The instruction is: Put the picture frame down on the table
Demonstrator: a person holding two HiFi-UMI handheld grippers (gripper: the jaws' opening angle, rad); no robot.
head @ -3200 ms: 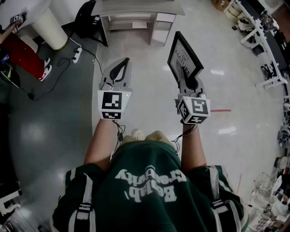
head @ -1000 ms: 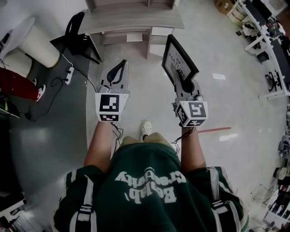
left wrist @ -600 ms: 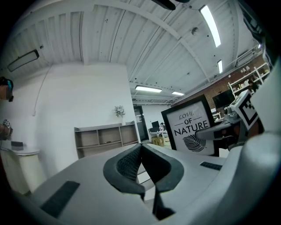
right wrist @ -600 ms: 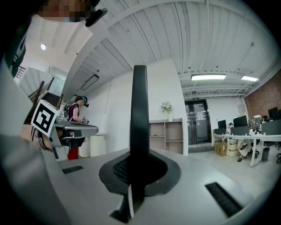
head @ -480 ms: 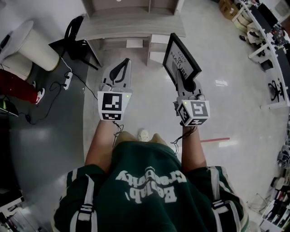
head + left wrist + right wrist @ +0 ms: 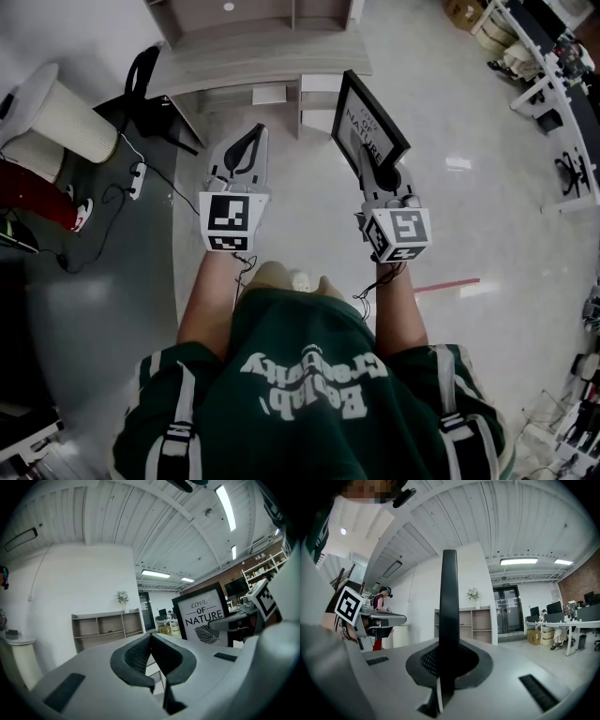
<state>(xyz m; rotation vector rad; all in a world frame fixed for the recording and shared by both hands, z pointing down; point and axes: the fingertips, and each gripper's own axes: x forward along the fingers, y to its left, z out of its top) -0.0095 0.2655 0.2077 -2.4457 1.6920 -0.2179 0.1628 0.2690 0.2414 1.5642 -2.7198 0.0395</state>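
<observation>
Right hand-held gripper [image 6: 368,161] on picture frame [image 6: 371,120]

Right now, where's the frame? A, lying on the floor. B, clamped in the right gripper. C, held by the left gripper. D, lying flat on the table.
B: the right gripper has its jaws shut on the frame, which stands on edge between them, while the left gripper is shut on nothing.
</observation>
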